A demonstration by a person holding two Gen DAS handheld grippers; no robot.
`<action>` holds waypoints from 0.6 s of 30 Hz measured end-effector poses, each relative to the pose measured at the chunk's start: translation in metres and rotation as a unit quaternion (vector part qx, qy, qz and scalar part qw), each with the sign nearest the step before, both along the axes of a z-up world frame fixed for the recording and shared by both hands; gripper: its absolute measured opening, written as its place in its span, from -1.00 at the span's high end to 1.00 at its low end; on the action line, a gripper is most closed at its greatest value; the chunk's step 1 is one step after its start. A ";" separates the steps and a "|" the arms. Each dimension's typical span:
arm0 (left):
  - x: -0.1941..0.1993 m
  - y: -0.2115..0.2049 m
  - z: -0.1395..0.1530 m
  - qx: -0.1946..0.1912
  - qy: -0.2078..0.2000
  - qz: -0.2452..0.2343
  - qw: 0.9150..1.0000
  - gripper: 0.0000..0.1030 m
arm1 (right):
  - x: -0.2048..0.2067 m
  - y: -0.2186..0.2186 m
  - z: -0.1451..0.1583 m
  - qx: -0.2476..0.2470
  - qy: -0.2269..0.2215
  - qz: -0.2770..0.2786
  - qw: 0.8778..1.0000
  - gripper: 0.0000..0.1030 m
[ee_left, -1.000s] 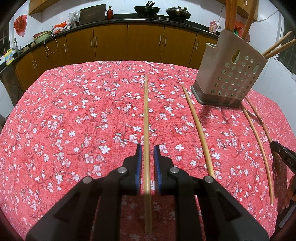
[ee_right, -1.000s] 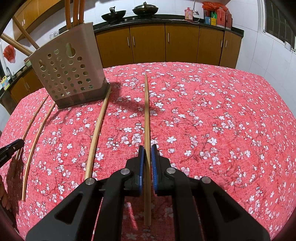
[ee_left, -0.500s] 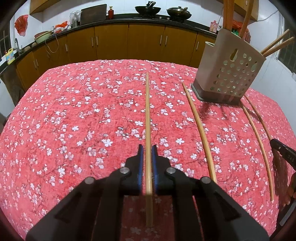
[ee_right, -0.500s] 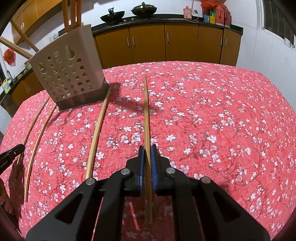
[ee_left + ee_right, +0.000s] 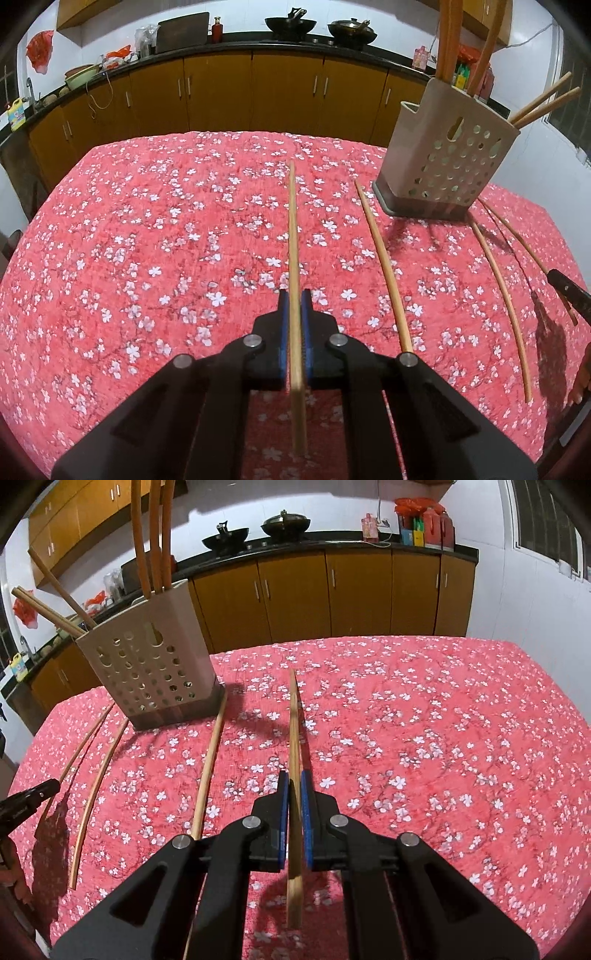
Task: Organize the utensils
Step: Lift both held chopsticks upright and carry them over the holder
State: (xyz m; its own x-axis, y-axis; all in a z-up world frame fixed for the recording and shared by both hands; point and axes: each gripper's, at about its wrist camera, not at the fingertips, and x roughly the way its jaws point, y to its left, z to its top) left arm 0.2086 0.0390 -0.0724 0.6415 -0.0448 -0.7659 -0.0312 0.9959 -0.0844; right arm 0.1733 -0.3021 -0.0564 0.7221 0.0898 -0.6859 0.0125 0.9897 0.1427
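Left wrist view: the left tool (image 5: 294, 317), black w/ blue pads, is clamped tight on a long pale wooden chopstick (image 5: 293, 236) that runs straight toward the far edge of the tabletop (image 5: 129, 258), which is covered in a red cloth w/ white blossoms. The stick's near end pokes out behind the pads. A beige perforated plastic utensil holder (image 5: 447, 162) stands near the far right corner w/ several chopsticks already upright in it. Three more loose wooden chopsticks (image 5: 384, 266) lie on the cloth betw. the held one and the right edge. The tip of the other tool shows at the right edge.

Right wrist view: the right tool (image 5: 294, 797) is also shut hard on its own pale wooden chopstick (image 5: 293, 723); a dark shadow beside the stick suggests it's lifted off the cloth. The holder (image 5: 147, 664) sits toward the far left here, approx. five sticks in it. Three loose ones (image 5: 208, 771) lie left of the tool, the nearest w/ its far tip touching the holder's base.

Progress, as I judge it: roughly halfway. Two sticks gripped but not yet in the holder, three untouched on the cloth.
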 end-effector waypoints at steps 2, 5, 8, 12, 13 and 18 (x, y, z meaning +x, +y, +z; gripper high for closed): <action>-0.001 0.002 0.002 -0.002 -0.002 0.002 1.000 0.85 | 0.001 0.001 0.001 -0.001 -0.002 0.000 1.000 0.85; -0.003 0.004 0.010 -0.007 -0.014 0.005 1.000 0.85 | 0.000 -0.001 0.006 0.000 -0.014 -0.002 1.000 0.85; -0.005 0.008 0.022 -0.011 -0.031 0.008 0.999 0.85 | -0.002 -0.004 0.019 0.004 -0.036 -0.005 0.999 0.85; -0.008 0.012 0.043 -0.021 -0.061 0.012 0.998 0.85 | -0.005 -0.007 0.037 0.006 -0.069 -0.013 0.998 0.85; -0.009 0.013 0.048 -0.023 -0.068 0.012 0.997 0.85 | -0.006 -0.008 0.043 0.008 -0.080 -0.017 0.997 0.85; -0.018 0.016 0.078 -0.035 -0.115 0.013 0.993 0.85 | -0.011 -0.015 0.067 0.017 -0.120 -0.026 0.992 0.85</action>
